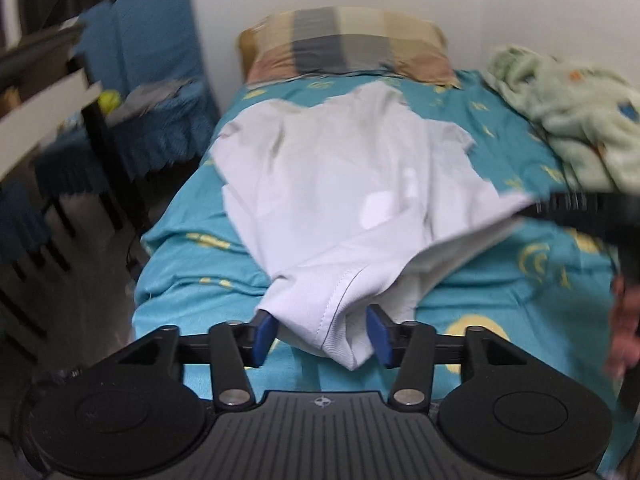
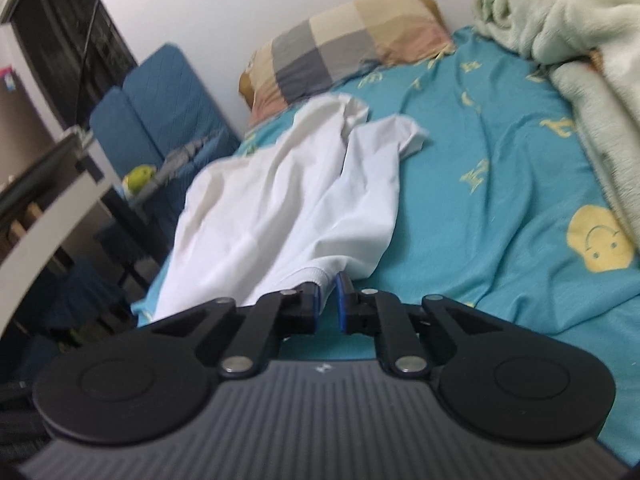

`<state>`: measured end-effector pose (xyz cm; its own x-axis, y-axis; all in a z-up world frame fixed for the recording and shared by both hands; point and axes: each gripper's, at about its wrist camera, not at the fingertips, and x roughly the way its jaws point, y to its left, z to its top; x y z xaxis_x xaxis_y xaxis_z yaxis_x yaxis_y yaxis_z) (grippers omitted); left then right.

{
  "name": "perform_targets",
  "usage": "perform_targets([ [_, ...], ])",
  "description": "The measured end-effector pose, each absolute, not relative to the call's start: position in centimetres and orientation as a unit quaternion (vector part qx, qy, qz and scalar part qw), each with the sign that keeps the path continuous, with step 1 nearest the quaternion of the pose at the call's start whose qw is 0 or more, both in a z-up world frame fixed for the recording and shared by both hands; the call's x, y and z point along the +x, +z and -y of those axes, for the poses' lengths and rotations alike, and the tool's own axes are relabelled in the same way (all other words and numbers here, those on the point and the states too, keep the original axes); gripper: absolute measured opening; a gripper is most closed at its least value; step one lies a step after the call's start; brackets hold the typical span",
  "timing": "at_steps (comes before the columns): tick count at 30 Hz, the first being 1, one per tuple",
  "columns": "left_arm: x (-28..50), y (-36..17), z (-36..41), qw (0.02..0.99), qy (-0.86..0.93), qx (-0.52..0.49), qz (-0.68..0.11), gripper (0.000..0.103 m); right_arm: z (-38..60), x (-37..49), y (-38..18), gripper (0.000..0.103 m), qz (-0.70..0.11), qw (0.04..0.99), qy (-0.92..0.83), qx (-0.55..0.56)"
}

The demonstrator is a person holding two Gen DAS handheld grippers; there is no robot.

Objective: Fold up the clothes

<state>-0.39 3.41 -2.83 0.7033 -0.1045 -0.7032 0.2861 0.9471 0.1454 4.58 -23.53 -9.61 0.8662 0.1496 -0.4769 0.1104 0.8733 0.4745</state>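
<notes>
A white T-shirt (image 1: 340,184) lies spread on a bed with a turquoise sheet (image 1: 500,280). In the left wrist view, my left gripper (image 1: 322,332) has its blue pads wide apart, and a bunched hem of the shirt hangs between them without being pinched. My right gripper (image 1: 568,204) shows at the right edge, holding the shirt's other corner lifted. In the right wrist view, my right gripper (image 2: 328,300) is shut on the shirt's ribbed edge (image 2: 316,276), and the shirt (image 2: 280,208) stretches away toward the pillow.
A checked pillow (image 1: 348,44) lies at the head of the bed by the white wall. A pale green fleece blanket (image 1: 572,120) is heaped at the right. A blue folded mattress (image 1: 152,52) and dark furniture (image 1: 48,160) stand left of the bed.
</notes>
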Motion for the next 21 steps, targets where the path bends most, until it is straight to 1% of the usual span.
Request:
perform_targets([
  [1,-0.9,-2.9,-2.8,0.914,-0.114,0.140,-0.363,0.059,23.8,4.3,-9.0,0.009,-0.246,0.936,0.008,0.252],
  [6,-3.2,-3.1,0.8,0.908,-0.156,0.219,-0.320,0.061,24.7,2.6,-5.4,0.005,-0.181,0.953,0.003,0.242],
  [8,-3.9,-3.1,1.8,0.909,-0.166,0.236,-0.302,0.062,25.1,2.3,-4.6,0.005,-0.176,0.954,0.010,0.241],
  [12,-5.1,-2.7,2.8,0.914,-0.172,0.248,-0.272,0.065,25.9,3.1,-5.0,0.005,-0.218,0.947,-0.005,0.235],
  [17,-5.8,-1.5,2.9,0.930,-0.157,0.235,-0.234,0.075,27.8,4.1,-8.0,0.006,-0.287,0.908,-0.009,0.304],
  [18,-5.8,-1.4,3.1,0.930,-0.160,0.235,-0.233,0.077,28.0,4.1,-8.4,0.007,-0.294,0.903,-0.011,0.313],
  [21,-5.5,-2.4,4.2,0.920,-0.181,0.247,-0.244,0.077,28.4,4.0,-8.9,0.007,-0.300,0.896,-0.019,0.328],
])
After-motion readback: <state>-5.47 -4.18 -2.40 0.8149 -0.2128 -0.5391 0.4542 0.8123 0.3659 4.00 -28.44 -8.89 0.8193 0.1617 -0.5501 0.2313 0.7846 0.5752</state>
